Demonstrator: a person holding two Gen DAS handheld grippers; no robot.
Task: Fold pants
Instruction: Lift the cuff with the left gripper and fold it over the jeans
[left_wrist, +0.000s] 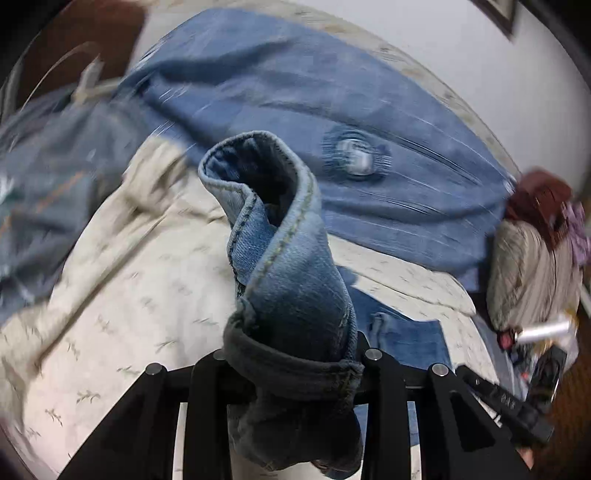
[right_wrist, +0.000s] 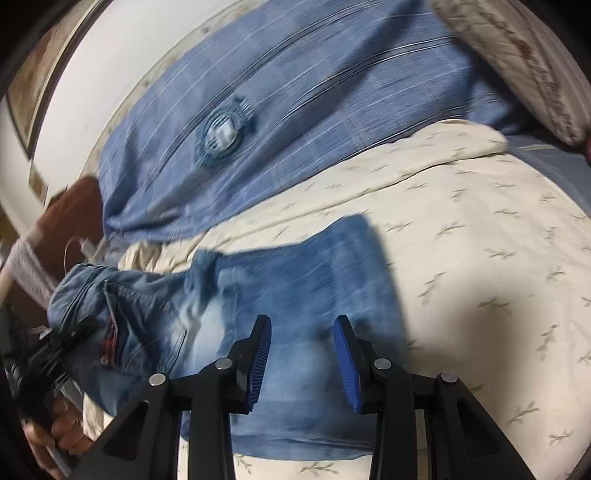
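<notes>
Pants (right_wrist: 295, 295) on bedspread (right_wrist: 480, 258), blanket (right_wrist: 295, 92) behind.

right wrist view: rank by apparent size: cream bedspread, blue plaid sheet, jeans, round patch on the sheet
1. cream bedspread
2. blue plaid sheet, looks close to the bedspread in area, so the order of these two is unsure
3. jeans, enlarged by nearness to the camera
4. round patch, clearly smallest

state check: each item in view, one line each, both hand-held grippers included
jeans: partly flat on the bed, one end bunched and lifted
left hand-held gripper: shut on a bunched jeans hem
right hand-held gripper: open above the jeans, nothing between the pads
cream bedspread: spread out, rumpled at its edge
blue checked cloth: lying wrinkled behind the jeans
</notes>
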